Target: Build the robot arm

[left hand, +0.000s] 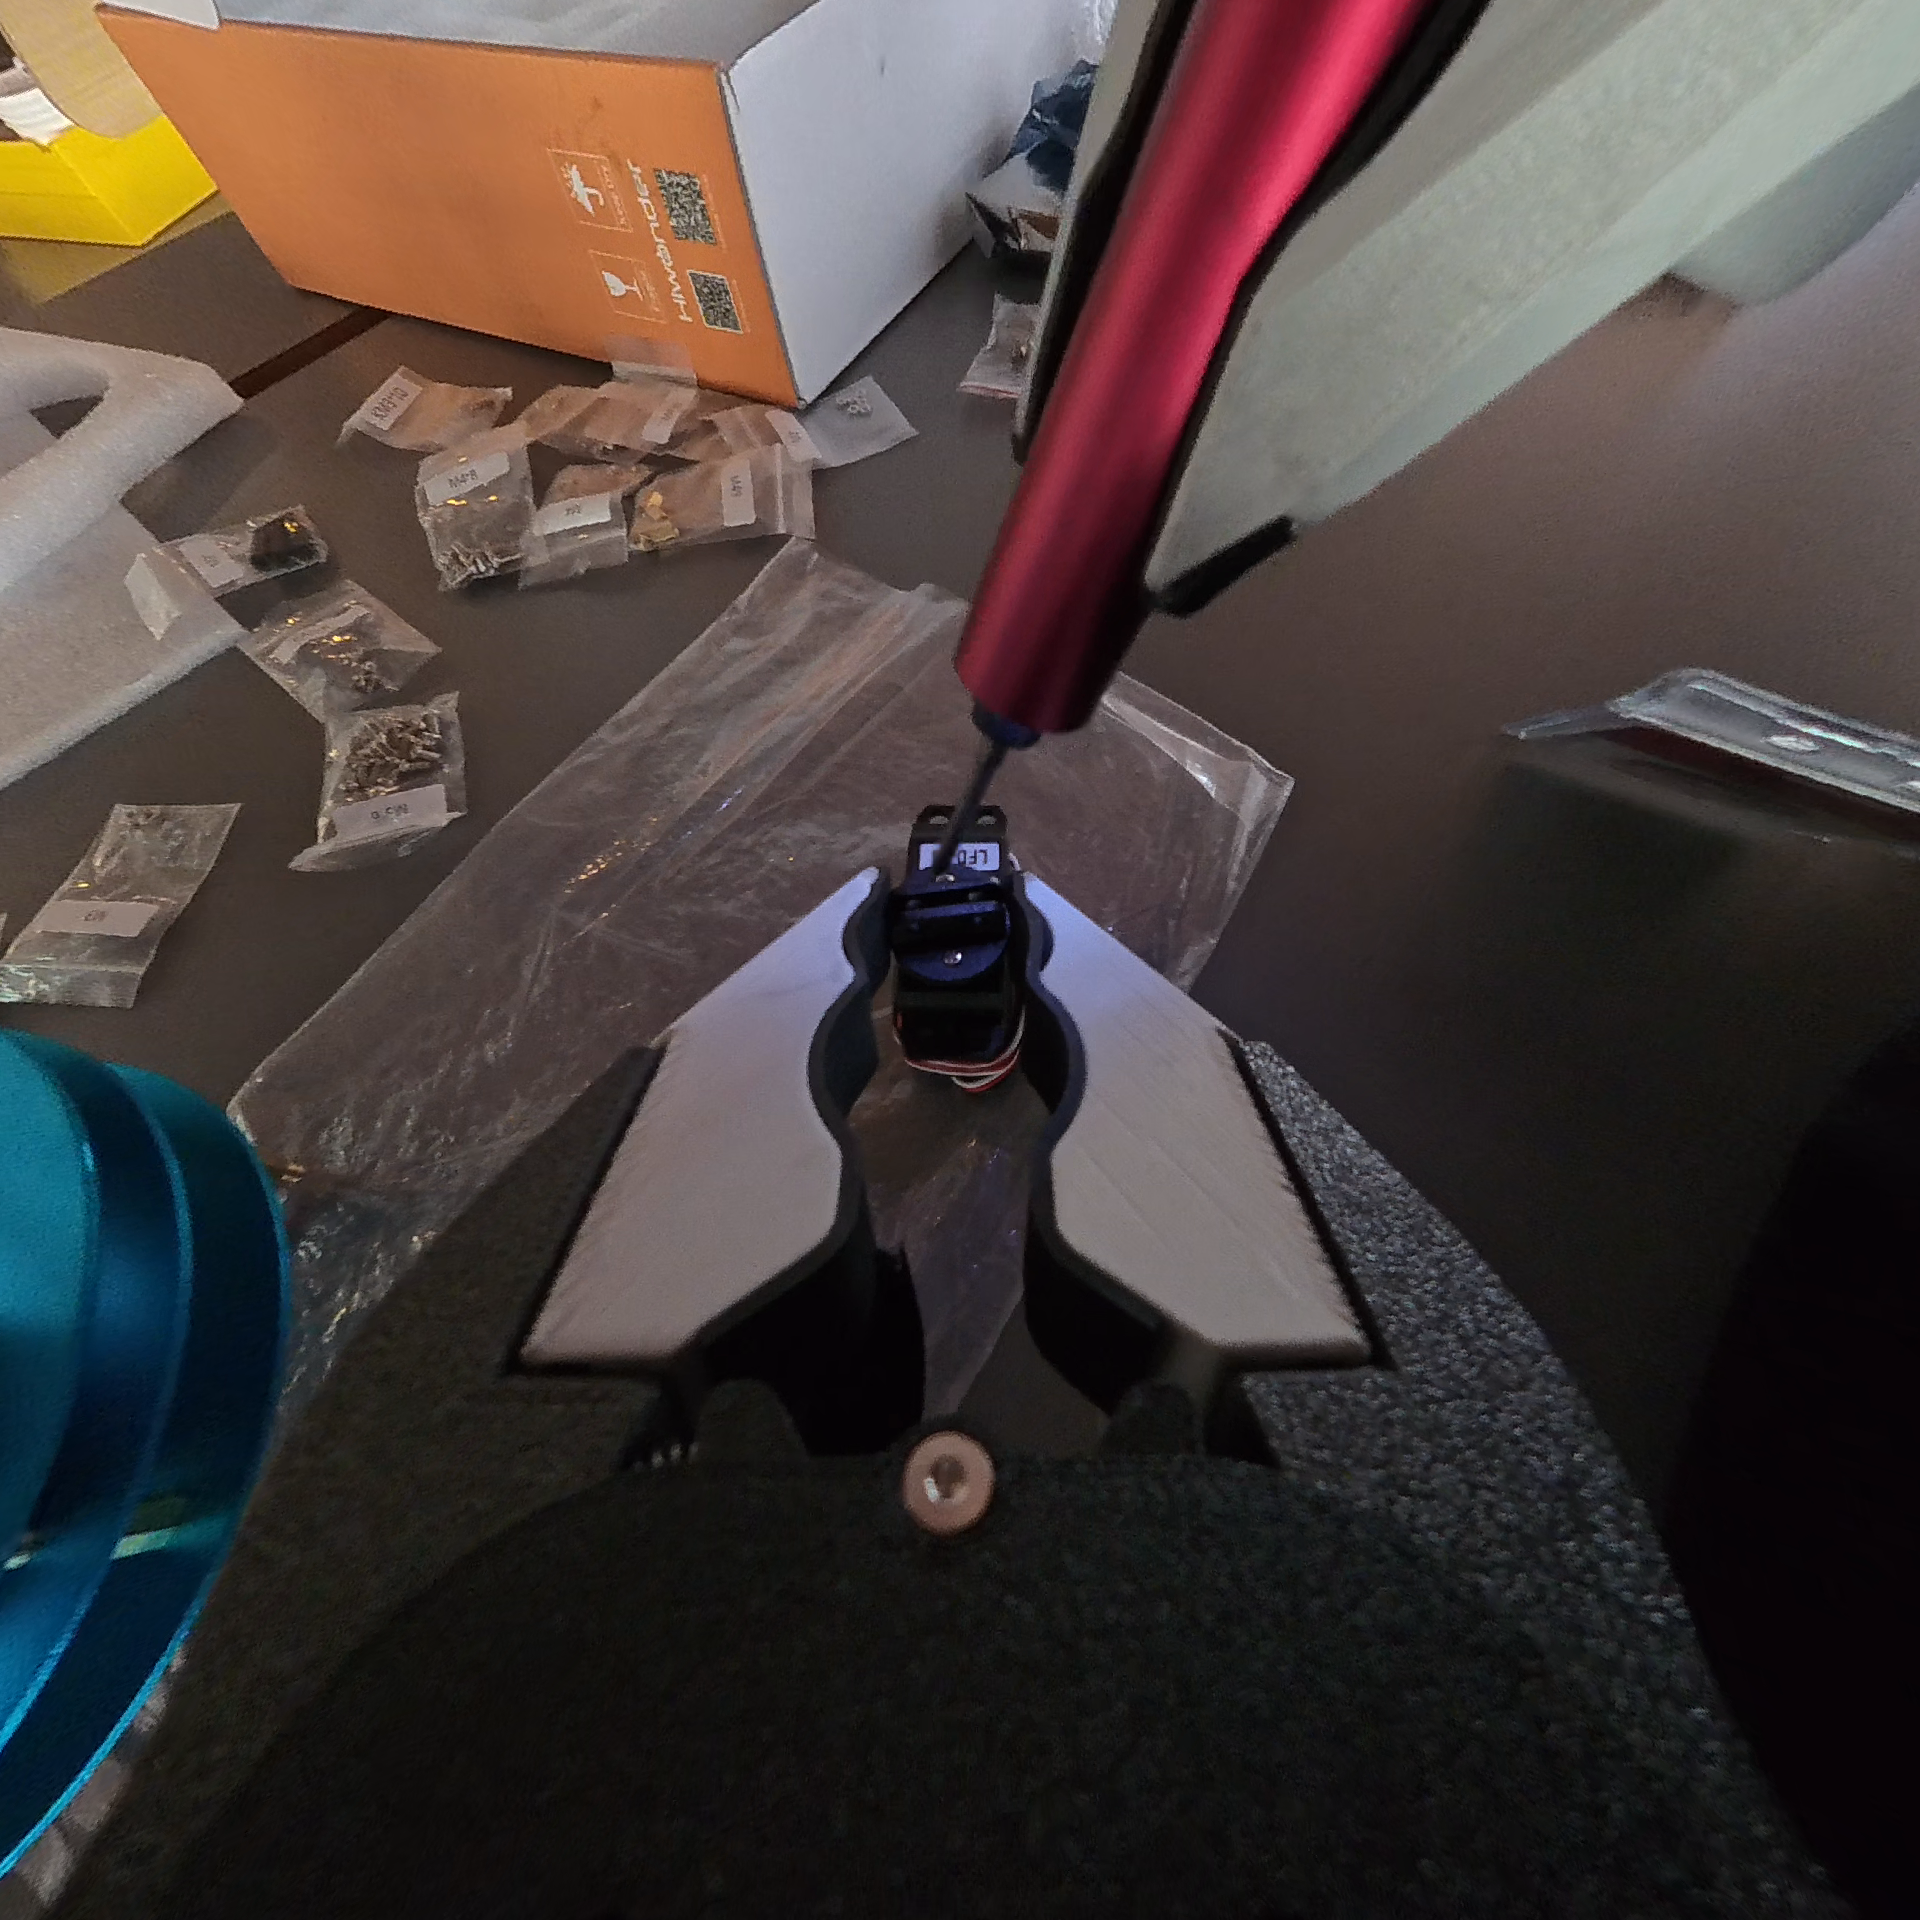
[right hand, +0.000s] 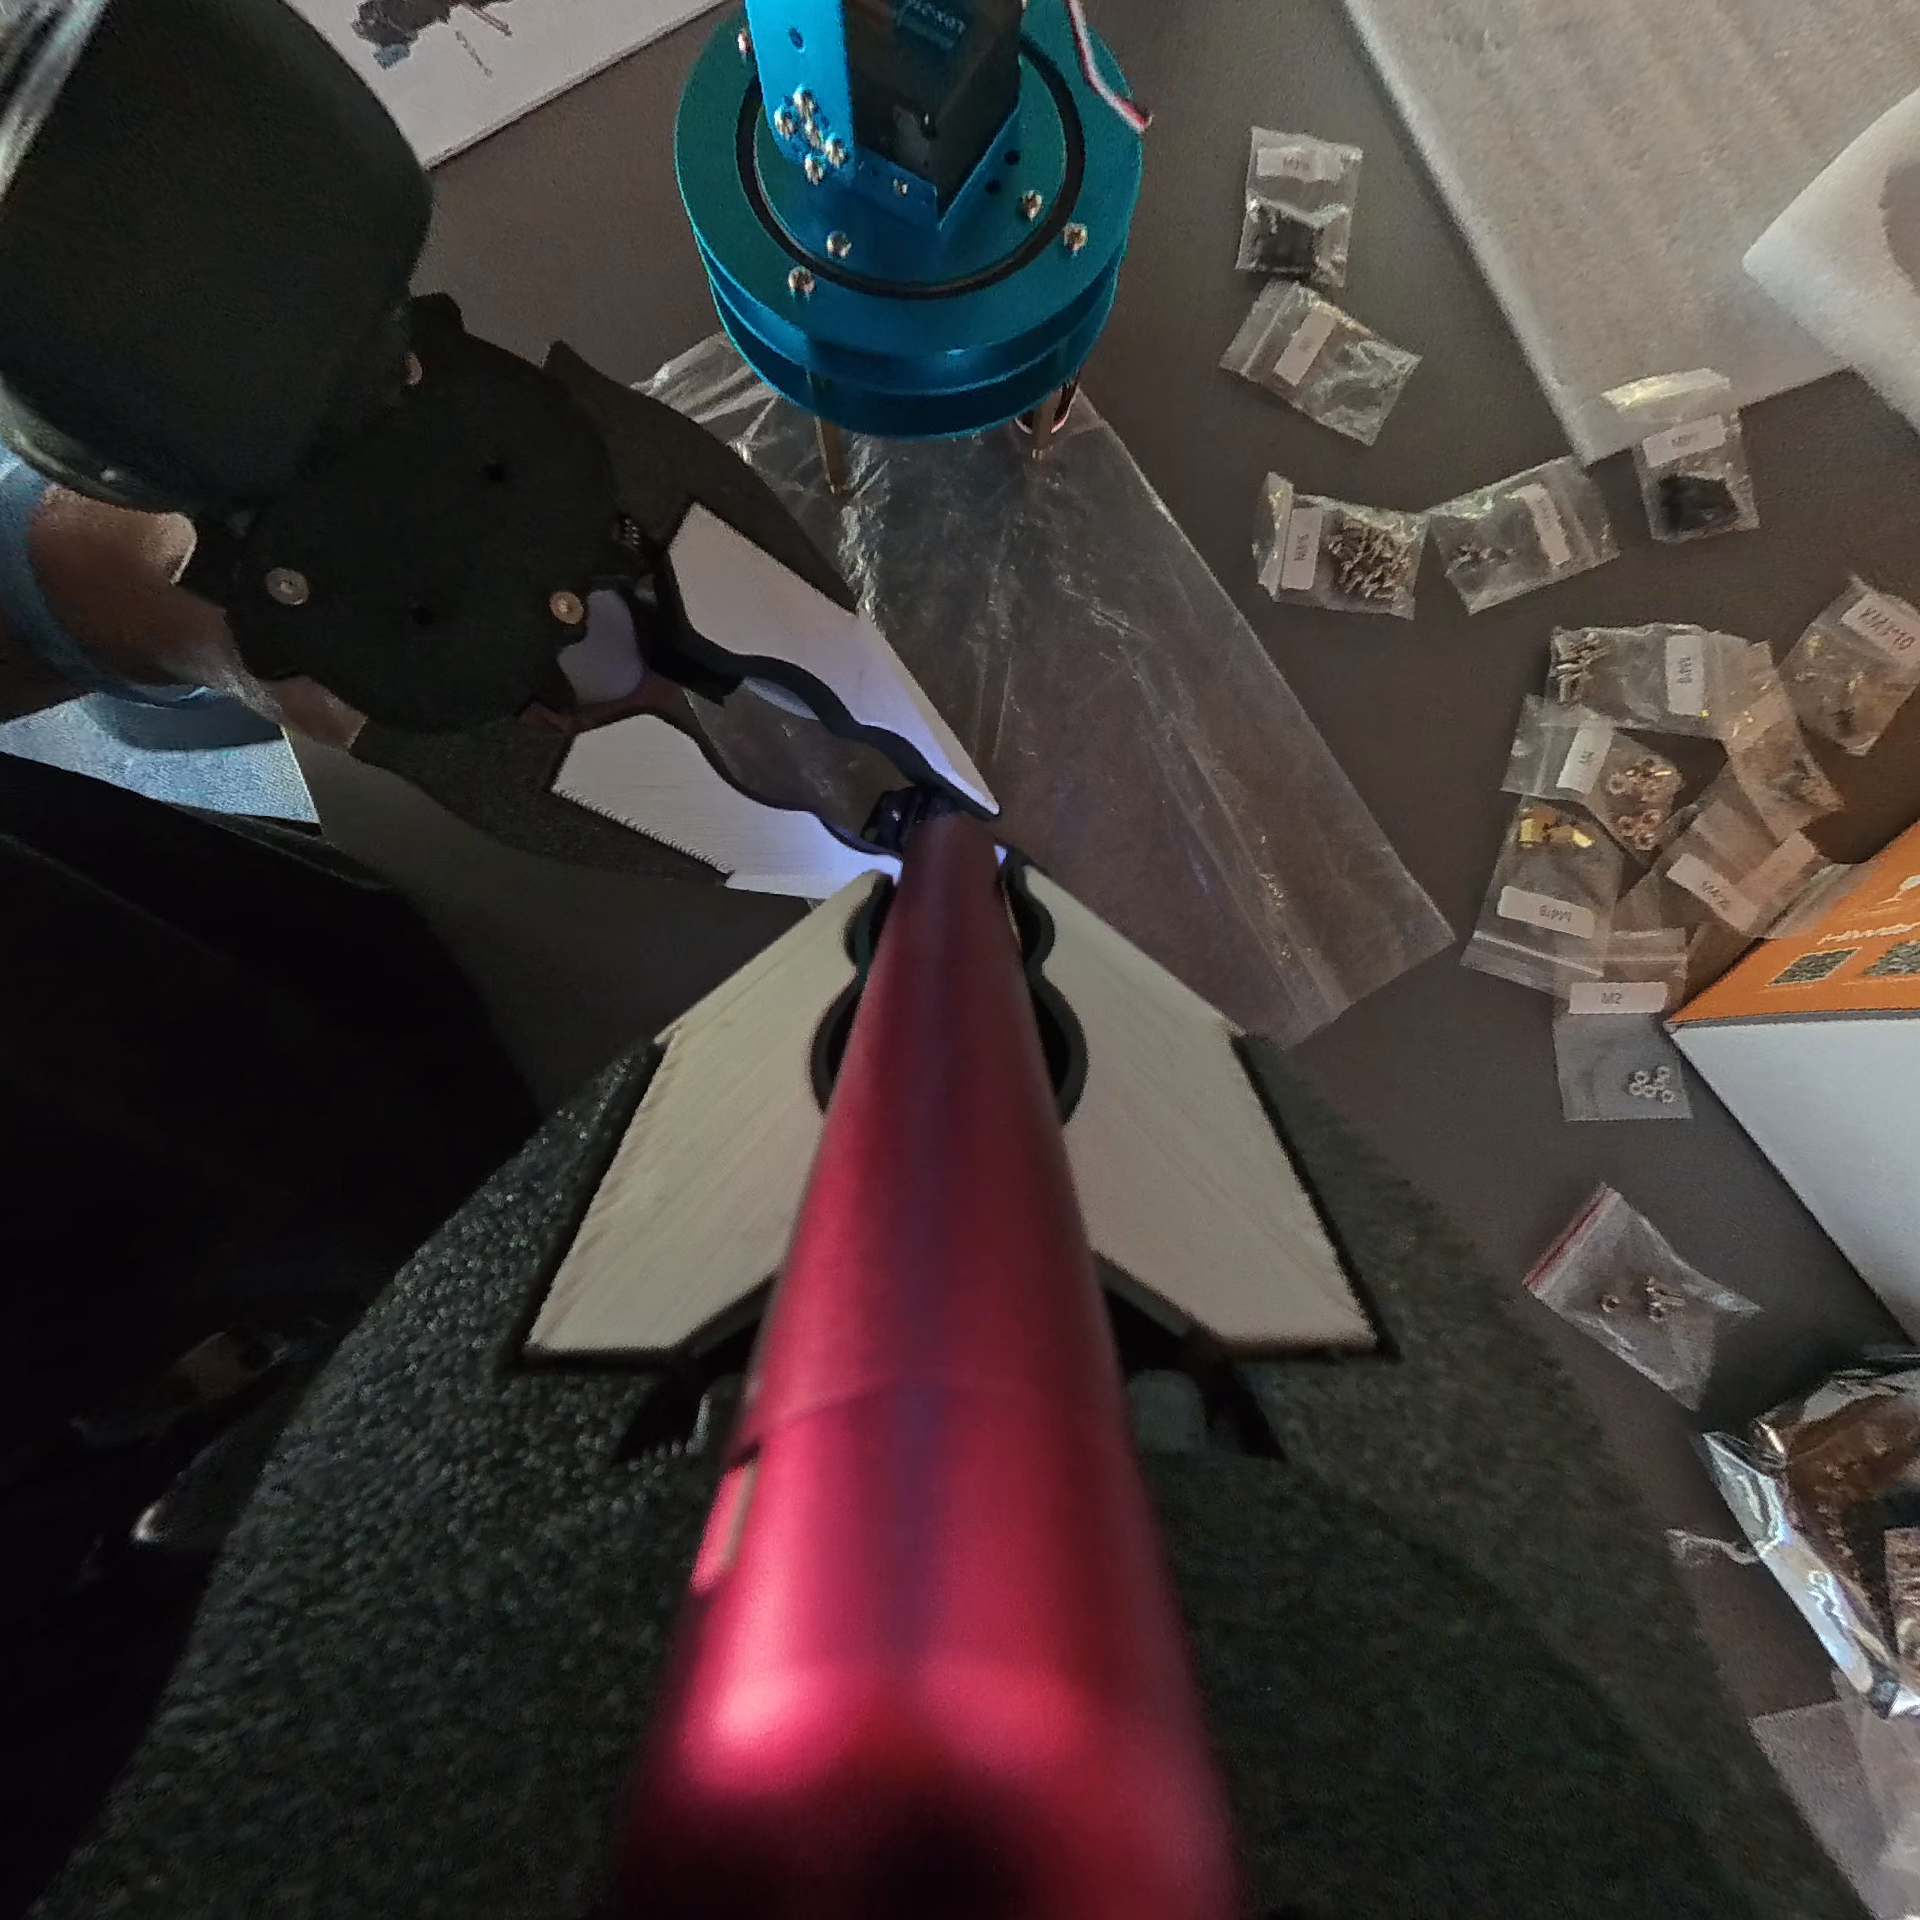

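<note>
Beside blue base (right hand: 904, 301), scattered screw bags (right hand: 1340, 545).

An orange-and-white cardboard box (left hand: 468, 208) at 11 o'clock carries white handling symbols, two square scan codes and a line of brand lettering on its orange side. Small clear plastic bags of screws (left hand: 390, 769) at 10 o'clock each bear a white label with a short size code. A white sticker with a short code sits on the small black plastic part (left hand: 956, 977) in the left gripper (left hand: 956, 904). In the right wrist view, a black block (right hand: 925, 62) on the blue round metal base (right hand: 904, 332) at 12 o'clock shows pale lettering.
</note>
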Available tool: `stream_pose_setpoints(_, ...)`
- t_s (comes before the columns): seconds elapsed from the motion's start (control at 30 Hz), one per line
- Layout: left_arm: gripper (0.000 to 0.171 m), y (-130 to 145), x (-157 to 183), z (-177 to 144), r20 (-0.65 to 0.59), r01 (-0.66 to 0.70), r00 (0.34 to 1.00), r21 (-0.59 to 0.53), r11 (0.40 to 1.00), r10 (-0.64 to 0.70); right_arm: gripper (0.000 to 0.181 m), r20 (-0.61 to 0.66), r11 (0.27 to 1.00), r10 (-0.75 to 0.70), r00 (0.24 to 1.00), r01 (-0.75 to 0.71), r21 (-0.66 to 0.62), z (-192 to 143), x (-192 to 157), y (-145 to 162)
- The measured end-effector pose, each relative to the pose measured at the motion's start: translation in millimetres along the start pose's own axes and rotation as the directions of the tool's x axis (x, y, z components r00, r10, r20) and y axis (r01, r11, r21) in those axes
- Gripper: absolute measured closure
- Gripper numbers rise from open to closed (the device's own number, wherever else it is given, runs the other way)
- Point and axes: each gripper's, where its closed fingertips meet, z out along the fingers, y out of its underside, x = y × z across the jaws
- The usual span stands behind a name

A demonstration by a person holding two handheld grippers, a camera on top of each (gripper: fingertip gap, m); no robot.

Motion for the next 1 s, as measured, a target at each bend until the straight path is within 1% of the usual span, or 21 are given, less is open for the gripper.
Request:
stream_pose_setpoints(0.07,0.150,0.0,0.0,0.0,0.002,-0.002,1.000,0.000,1.000,0.002,0.158,0.016,1.000,0.007,1.000,-0.007,-0.005,0.7,-1.1,0.2)
stream_pose_setpoints(0.37,0.150,-0.1,1.0,-0.2,0.017,-0.029,0.999,-0.001,1.000,0.029,0.158,0.013,0.999,-0.007,1.000,0.008,-0.045,0.1,-1.6,0.2)
stream_pose_setpoints(0.57,0.150,0.0,1.3,-0.2,0.024,-0.045,0.999,-0.003,0.999,0.045,0.156,0.048,0.989,0.018,0.999,-0.011,-0.144,1.8,-0.1,-3.5)
stream_pose_setpoints(0.77,0.150,0.5,-0.8,0.0,0.004,-0.019,1.000,-0.003,1.000,0.019,0.154,0.089,0.969,-0.033,0.995,0.053,-0.242,6.1,1.1,-7.7)
stream_pose_setpoints(0.8,0.150,0.4,-0.2,0.2,-0.001,-0.018,1.000,-0.003,1.000,0.018,0.158,0.102,0.966,-0.038,0.994,0.063,-0.251,6.5,0.2,-9.0)
stream_pose_setpoints(0.87,0.150,0.1,0.9,0.9,-0.012,-0.010,1.000,-0.004,1.000,0.010,0.158,0.114,0.951,-0.094,0.989,0.123,-0.282,6.2,-1.0,-9.3)
stream_pose_setpoints(0.93,0.150,0.4,-1.1,1.0,-0.004,-0.003,1.000,-0.005,1.000,0.003,0.157,0.111,0.945,-0.116,0.987,0.144,-0.294,7.6,-1.4,-11.1)
stream_pose_setpoints(1.0,0.150,0.7,-1.8,1.0,0.007,0.006,1.000,-0.007,1.000,-0.006,0.157,0.121,0.946,-0.107,0.987,0.138,-0.293,8.3,-0.1,-11.8)
